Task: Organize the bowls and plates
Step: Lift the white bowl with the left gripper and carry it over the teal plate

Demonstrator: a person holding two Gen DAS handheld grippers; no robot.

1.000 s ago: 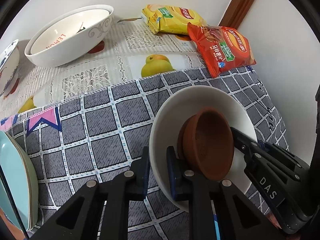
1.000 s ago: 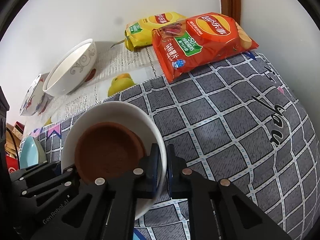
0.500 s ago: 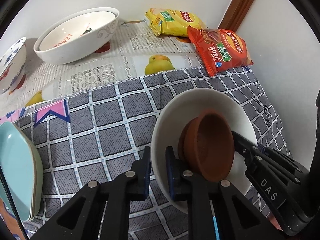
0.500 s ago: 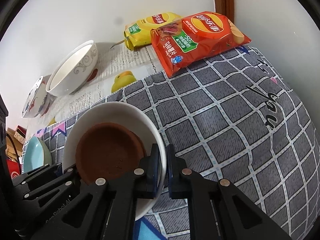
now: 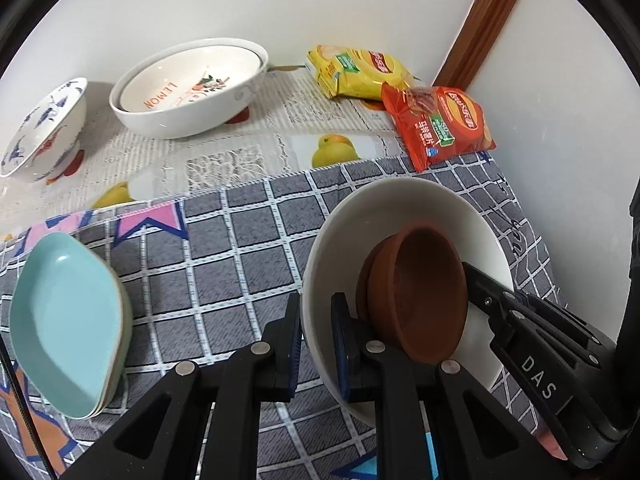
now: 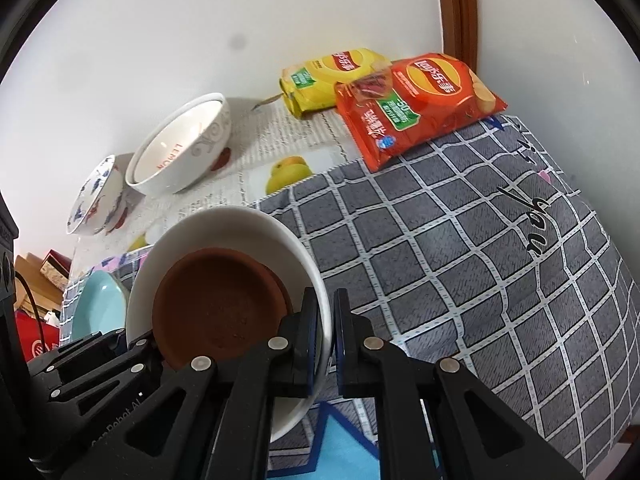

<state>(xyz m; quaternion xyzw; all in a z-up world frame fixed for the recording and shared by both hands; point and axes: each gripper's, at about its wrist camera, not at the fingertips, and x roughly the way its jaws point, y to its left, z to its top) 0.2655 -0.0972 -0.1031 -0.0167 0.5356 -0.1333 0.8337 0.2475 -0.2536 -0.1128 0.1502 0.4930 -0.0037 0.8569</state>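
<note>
A white bowl with a brown clay dish inside is held above the grey checked cloth. My left gripper is shut on the bowl's left rim. My right gripper is shut on the opposite rim of the same white bowl, with the brown dish tilted inside. A large white bowl marked LEMON and a blue-patterned bowl stand at the back. Stacked light-blue dishes lie at the left.
A yellow snack bag and a red chip bag lie at the back right by the wall and a wooden door frame. The wall runs close along the table's right side. Boxes sit beyond the table's left end.
Both grippers have lifted the white bowl with the brown dish and drawn back, so more of the table and the blue dishes shows. Both grips are unchanged.
</note>
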